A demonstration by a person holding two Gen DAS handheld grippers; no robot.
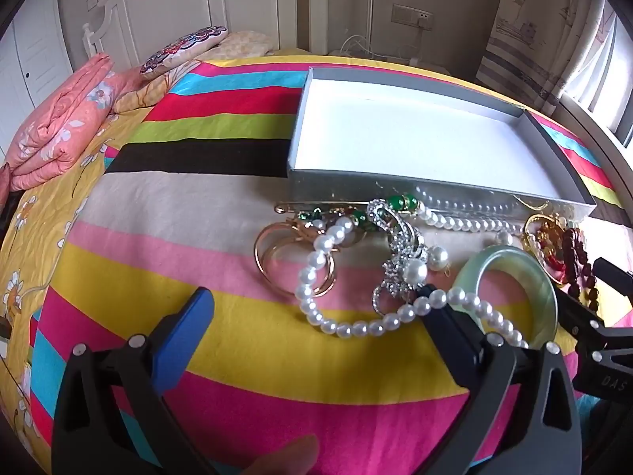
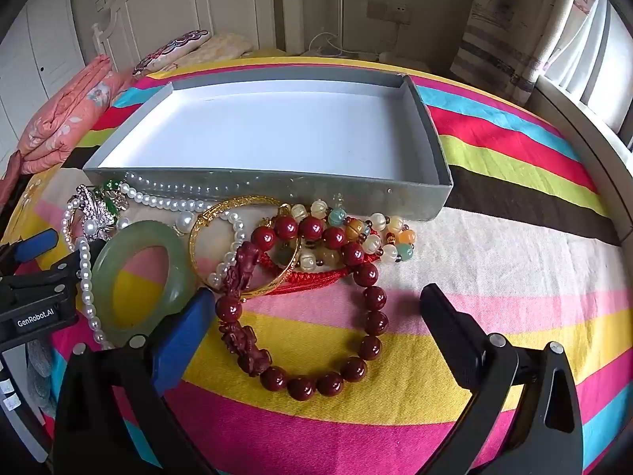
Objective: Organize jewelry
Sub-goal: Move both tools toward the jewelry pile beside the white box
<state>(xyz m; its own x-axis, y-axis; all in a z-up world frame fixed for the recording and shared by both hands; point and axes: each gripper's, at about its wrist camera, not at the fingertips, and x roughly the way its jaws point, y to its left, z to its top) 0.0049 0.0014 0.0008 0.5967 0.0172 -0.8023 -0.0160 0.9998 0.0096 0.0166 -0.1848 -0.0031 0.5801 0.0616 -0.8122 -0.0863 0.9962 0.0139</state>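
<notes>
**On the striped bed: jewelry pile near side of empty box, both grippers wide**

On the striped bedspread [image 2: 494,245] sits a shallow grey box [image 2: 431,126] with a white inside, nothing in it. All jewelry lies heaped on the cloth along the box's near wall, touching or just beside it.

Left gripper [image 1: 316,304] spread wide, holding nothing. Its right finger sits over a loop of the pearl necklace [image 1: 316,273]; contact unclear. The necklace runs far and right along the box wall. Inside and around the loop: rhinestone brooch [image 1: 399,245], gold hoops [image 1: 277,253], green beads [image 1: 401,202]. Jade bangle [image 1: 514,277] lies flat just right of that finger, pearls draped over its near-left edge.

Right gripper [image 2: 316,297] also wide open, empty. Red bead bracelet [image 2: 356,308] lies flat between its fingers, carved beads on the left side next to the blue pad. Far of it: gold bangle [image 2: 245,245], a strand of mixed pastel beads [image 2: 376,237], red tassel [image 2: 316,279], all overlapping. Jade bangle left of the blue finger, touching or nearly so.

Folded pink quilt [image 2: 67,118] and pillows at far left.
</notes>
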